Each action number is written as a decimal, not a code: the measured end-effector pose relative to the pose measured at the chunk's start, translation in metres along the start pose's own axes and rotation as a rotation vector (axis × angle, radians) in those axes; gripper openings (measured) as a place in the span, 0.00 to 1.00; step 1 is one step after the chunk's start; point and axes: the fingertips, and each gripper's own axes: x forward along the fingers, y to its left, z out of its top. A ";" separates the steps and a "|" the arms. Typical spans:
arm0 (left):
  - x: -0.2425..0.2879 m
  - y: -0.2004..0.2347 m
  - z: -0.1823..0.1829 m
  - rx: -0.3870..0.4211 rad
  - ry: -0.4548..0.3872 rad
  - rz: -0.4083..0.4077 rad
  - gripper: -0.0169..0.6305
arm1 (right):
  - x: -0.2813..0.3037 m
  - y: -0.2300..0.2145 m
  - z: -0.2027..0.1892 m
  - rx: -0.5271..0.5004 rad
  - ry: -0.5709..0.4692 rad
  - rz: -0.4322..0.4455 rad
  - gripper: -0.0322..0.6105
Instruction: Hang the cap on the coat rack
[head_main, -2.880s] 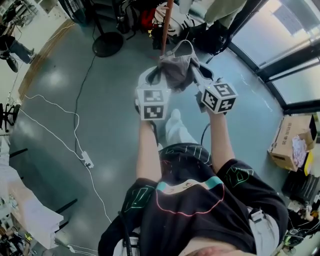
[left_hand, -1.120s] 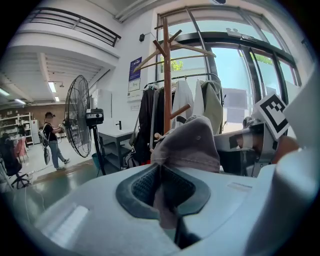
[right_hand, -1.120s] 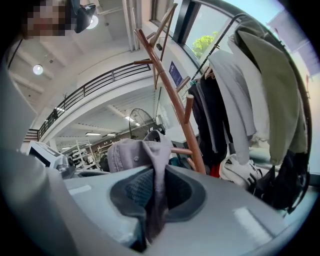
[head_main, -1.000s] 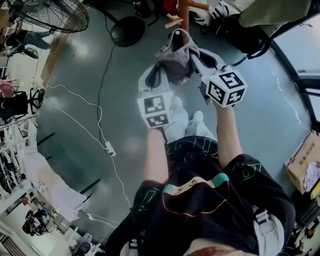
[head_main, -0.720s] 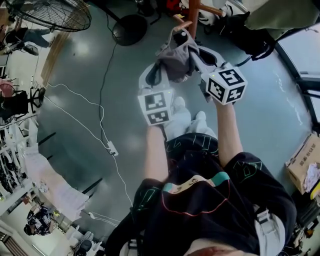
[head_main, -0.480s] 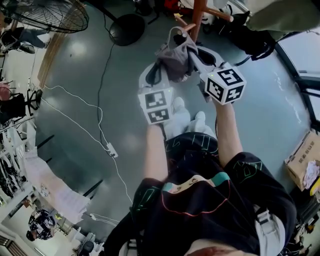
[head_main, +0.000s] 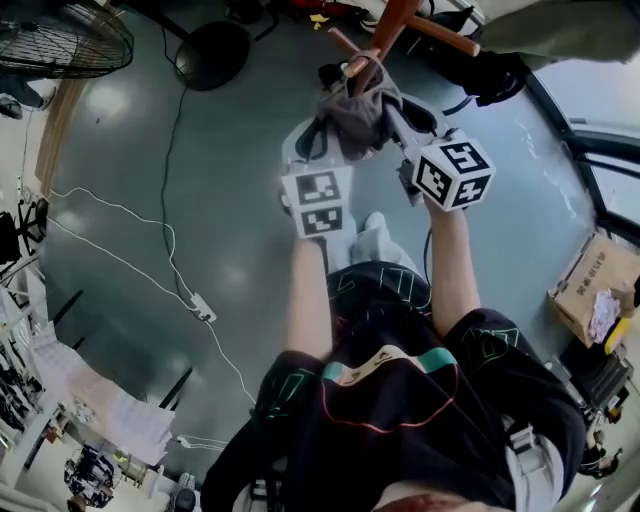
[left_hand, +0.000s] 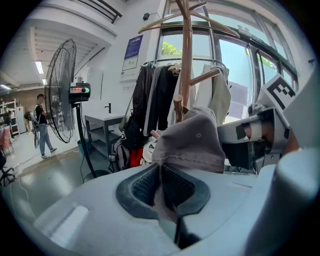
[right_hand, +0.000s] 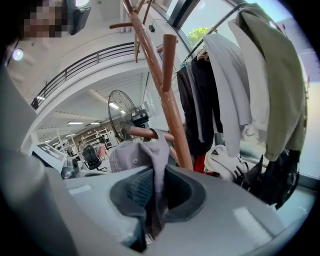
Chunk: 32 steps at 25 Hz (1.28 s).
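A grey cap (head_main: 355, 115) hangs stretched between both grippers, held up in front of the person. My left gripper (head_main: 318, 135) is shut on the cap's left edge, and its own view shows fabric pinched in the left gripper (left_hand: 161, 182). My right gripper (head_main: 395, 108) is shut on the opposite edge, and cloth runs down between the pads of the right gripper (right_hand: 154, 192). The wooden coat rack (head_main: 393, 28) stands just beyond the cap. One short peg (right_hand: 145, 133) touches or sits right behind the cap's (right_hand: 137, 155) crown. The rack's pole (left_hand: 186, 60) rises behind the cap (left_hand: 192, 142).
A standing fan (left_hand: 62, 90) is to the left, its round base (head_main: 210, 52) on the grey floor. A white cable with a power strip (head_main: 200, 307) crosses the floor. Jackets (right_hand: 265, 75) hang on a rail behind the rack. A cardboard box (head_main: 595, 295) sits at the right.
Both grippers, still holding the cap, have come closer to the coat rack. The rack's pegs, earlier a little beyond the cap, now reach its top edge.
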 end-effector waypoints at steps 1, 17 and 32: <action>0.005 -0.003 -0.002 0.002 0.007 -0.012 0.07 | 0.000 -0.004 -0.003 0.007 0.002 -0.009 0.11; 0.065 -0.009 -0.018 0.097 0.102 -0.088 0.09 | 0.029 -0.044 -0.016 -0.107 0.051 -0.179 0.12; 0.055 0.040 0.025 0.005 -0.016 -0.051 0.05 | 0.010 -0.040 -0.017 -0.339 0.284 -0.106 0.24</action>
